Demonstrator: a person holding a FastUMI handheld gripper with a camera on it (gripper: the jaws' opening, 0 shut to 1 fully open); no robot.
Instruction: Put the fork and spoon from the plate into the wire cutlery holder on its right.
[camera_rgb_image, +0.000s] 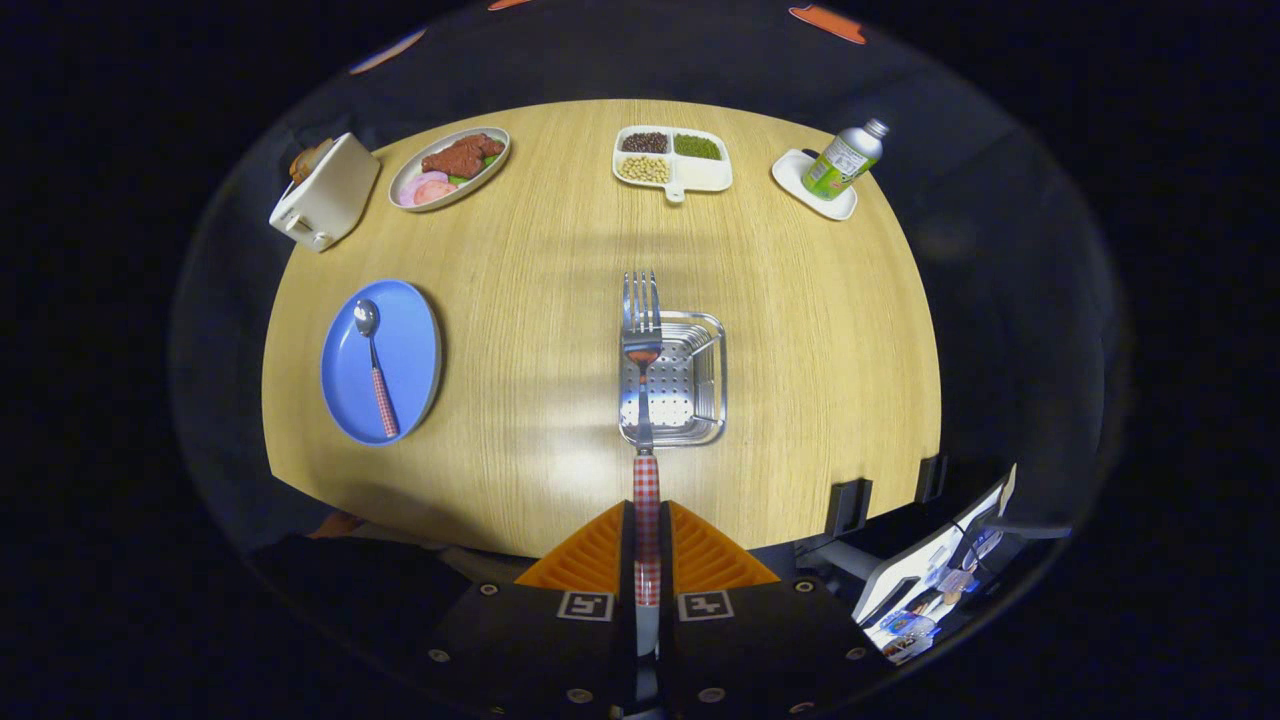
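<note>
Pointing straight ahead from the claw, a fork (641, 370) with a red-and-white checked handle is clamped between the two orange fingers (590, 555) of the gripper (647, 545), which are drawn narrow and pressed on the handle from both sides. Its tines are seen above a shiny perforated metal cutlery holder (690, 385), a shallow tray with wire sides, which sits on the wooden table (800, 330) just ahead of the fingers and slightly to their right. Whether the fork touches the holder cannot be told.

Well off to the left of the claw, a blue plate (405, 385) is found, and on it a spoon (374, 365) with a matching checked handle is laid, bowl pointing away.

Further beyond, along the far edge of the table, a white toaster (325, 192) is seen at far left, then an oval dish of food (450, 166), a white divided tray of beans (672, 158), and a bottle (845, 158) tilted on a small white saucer (800, 175).
</note>
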